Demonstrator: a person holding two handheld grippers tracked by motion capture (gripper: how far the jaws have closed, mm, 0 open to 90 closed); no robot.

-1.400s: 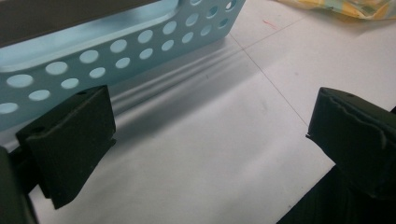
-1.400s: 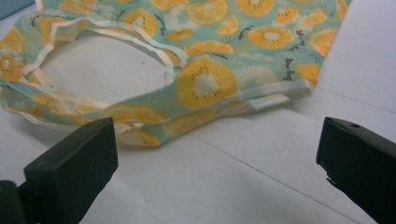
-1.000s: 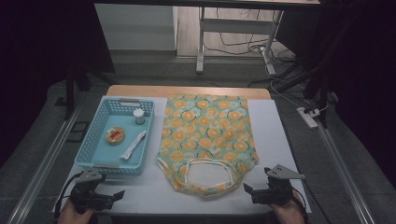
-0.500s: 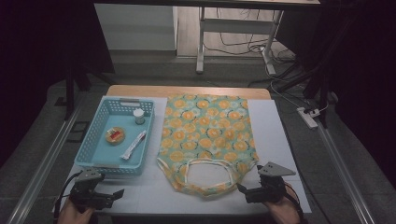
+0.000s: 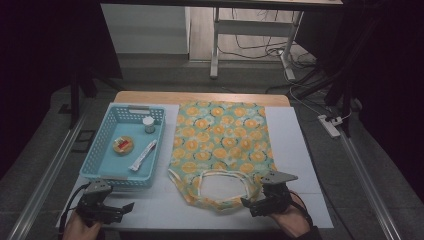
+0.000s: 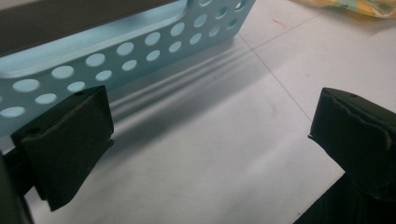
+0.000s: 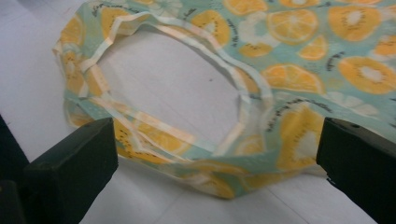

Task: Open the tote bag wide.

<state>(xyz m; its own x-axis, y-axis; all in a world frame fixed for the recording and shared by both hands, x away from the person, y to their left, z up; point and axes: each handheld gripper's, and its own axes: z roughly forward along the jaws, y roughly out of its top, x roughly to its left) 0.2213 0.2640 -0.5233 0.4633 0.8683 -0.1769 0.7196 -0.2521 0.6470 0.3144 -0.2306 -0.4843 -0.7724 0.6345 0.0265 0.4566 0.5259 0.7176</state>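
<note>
A cloth bag printed with orange slices lies flat on the white table, its handle loops toward me. My right gripper is open at the bag's near right corner, jaws pointing left over the hem. In the right gripper view the handles and the bag's mouth lie just beyond the wide-apart jaws of the right gripper. My left gripper stands open in front of the blue basket. In the left gripper view the left gripper holds nothing, with the basket's perforated wall ahead.
The basket holds a small white bottle, a round red and orange item and a white tube. A corner of the bag shows past the left gripper. Metal rails run along both table sides; a power strip lies on the floor at right.
My right gripper has moved left and inward to the bag's near corner by the handles. The left gripper has stayed put.
</note>
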